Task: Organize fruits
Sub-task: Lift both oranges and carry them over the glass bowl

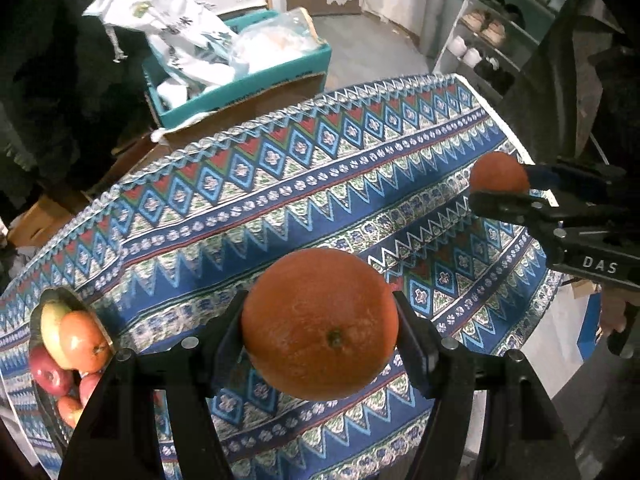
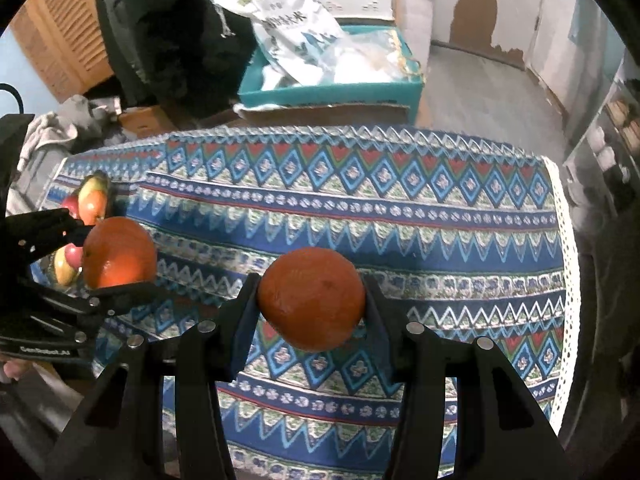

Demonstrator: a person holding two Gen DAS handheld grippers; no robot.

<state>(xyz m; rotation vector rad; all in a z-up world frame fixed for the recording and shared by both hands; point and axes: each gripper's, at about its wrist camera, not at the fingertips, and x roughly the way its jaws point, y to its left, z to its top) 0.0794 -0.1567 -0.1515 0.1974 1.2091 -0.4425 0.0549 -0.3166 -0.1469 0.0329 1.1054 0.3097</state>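
My left gripper (image 1: pixel 320 320) is shut on a large orange (image 1: pixel 320 324), held above the patterned tablecloth (image 1: pixel 280 200). The same orange (image 2: pixel 120 254) shows at the left of the right wrist view, clamped in the left gripper (image 2: pixel 116 254). My right gripper (image 2: pixel 312 300) is shut on a smaller orange (image 2: pixel 312 298), also lifted off the cloth; it appears at the right of the left wrist view as a small orange (image 1: pixel 500 174) in the right gripper (image 1: pixel 502 178). A plate of fruit (image 1: pixel 48 300) with apples and other fruit sits at the table's left end.
A teal cardboard box (image 1: pixel 248 92) stuffed with plastic bags stands on the floor beyond the table's far edge. A shoe rack (image 1: pixel 492 36) is at the far right. The fruit plate (image 2: pixel 110 184) lies behind the left gripper in the right wrist view.
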